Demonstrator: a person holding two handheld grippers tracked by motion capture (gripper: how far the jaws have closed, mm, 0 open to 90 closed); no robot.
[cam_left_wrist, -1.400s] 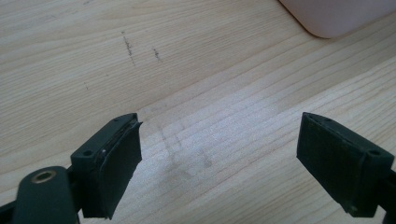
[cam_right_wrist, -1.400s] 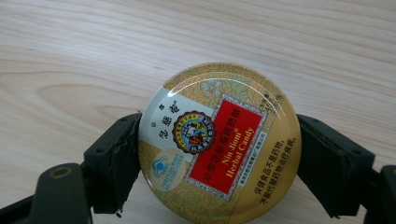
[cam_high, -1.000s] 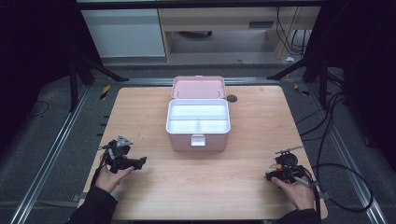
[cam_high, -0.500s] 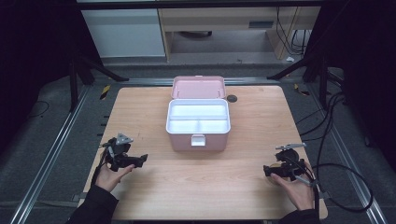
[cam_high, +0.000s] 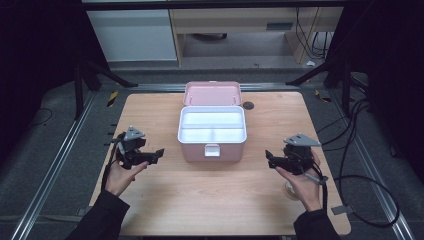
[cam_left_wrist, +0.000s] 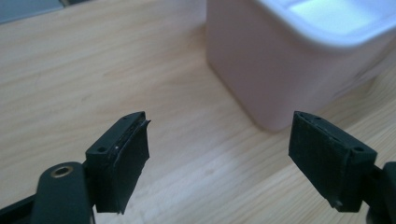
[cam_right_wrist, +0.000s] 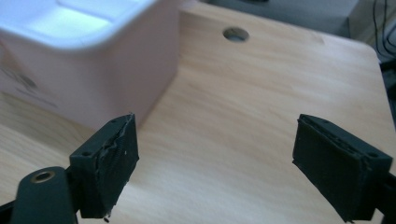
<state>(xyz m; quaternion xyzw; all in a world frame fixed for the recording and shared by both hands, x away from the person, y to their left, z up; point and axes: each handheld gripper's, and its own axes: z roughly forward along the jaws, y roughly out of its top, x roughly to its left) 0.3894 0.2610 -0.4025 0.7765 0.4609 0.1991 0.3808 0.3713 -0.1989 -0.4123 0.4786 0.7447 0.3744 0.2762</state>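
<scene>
Pink box (cam_high: 212, 139), lid open, standing mid-table between left gripper (cam_high: 150, 155) and right gripper (cam_high: 272, 159), both held clear with jaws apart and empty; approach step judged in hand, an inward reach toward the box being called for next.

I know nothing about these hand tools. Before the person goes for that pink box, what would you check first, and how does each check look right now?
1. Left tool open with nothing between its jaws: ok; they have just been closing a little.
2. Right tool open and empty: ok.
3. Pink box sits between the two tools, apart from both: ok.
4. Lid tipped back, white tray exposed: ok.
5. Tray compartments look empty: ok as far as the high view shows.
6. Front latch free to move: cannot tell.
7. Bare table in front of the box: ok.
</scene>
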